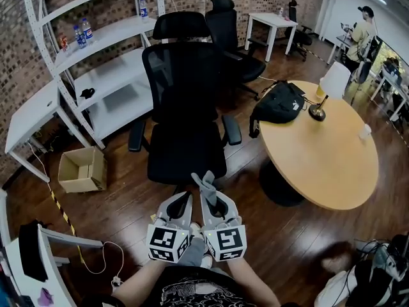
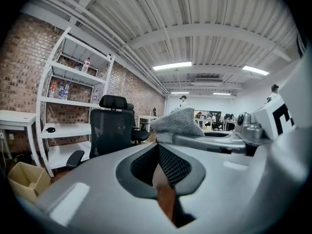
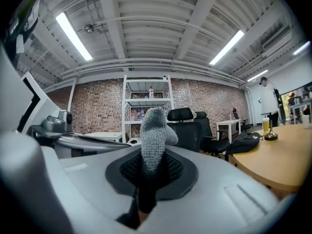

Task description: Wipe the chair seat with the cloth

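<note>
Chair [image 1: 185,149] left of table [image 1: 323,162]

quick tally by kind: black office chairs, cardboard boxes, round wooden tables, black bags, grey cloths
black office chairs: 2, the near chair and the chair behind it; a far dark seat is too small to tell
cardboard boxes: 1
round wooden tables: 1
black bags: 1
grey cloths: 1, in the right gripper
total: 6

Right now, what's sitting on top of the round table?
A black bag, a white-shaded lamp and a small white cup sit on the round table. The bag covers the tabletop beneath it, so anything there cannot be seen.
</note>
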Available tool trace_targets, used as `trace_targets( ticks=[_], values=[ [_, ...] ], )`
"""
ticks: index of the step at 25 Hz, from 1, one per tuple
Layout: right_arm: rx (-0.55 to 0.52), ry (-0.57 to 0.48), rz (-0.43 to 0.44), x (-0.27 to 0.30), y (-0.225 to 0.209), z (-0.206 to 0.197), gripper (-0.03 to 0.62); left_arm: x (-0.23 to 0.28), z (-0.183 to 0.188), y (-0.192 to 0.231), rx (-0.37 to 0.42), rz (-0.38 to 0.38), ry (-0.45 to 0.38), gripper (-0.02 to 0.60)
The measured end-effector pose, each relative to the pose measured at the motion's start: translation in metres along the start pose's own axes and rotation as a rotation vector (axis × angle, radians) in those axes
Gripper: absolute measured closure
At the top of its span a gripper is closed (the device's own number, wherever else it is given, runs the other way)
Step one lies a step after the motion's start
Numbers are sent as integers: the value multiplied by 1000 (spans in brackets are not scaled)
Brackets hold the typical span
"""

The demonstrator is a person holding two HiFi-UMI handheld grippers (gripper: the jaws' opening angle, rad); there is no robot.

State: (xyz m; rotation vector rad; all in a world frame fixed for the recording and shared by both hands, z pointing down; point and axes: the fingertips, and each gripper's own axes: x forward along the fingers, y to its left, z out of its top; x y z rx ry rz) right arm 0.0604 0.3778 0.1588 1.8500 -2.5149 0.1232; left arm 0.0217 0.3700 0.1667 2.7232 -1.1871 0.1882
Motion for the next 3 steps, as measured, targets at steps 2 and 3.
trace_targets(
  ticks=[2,3],
  values=[
    [-3,-4,2,-3,2,1,580,-1,2,-1,1,-3,-2,578],
    [-4,-6,3,-4,2,1,580,-2,3,-1,2,-4,-2,578]
  ],
)
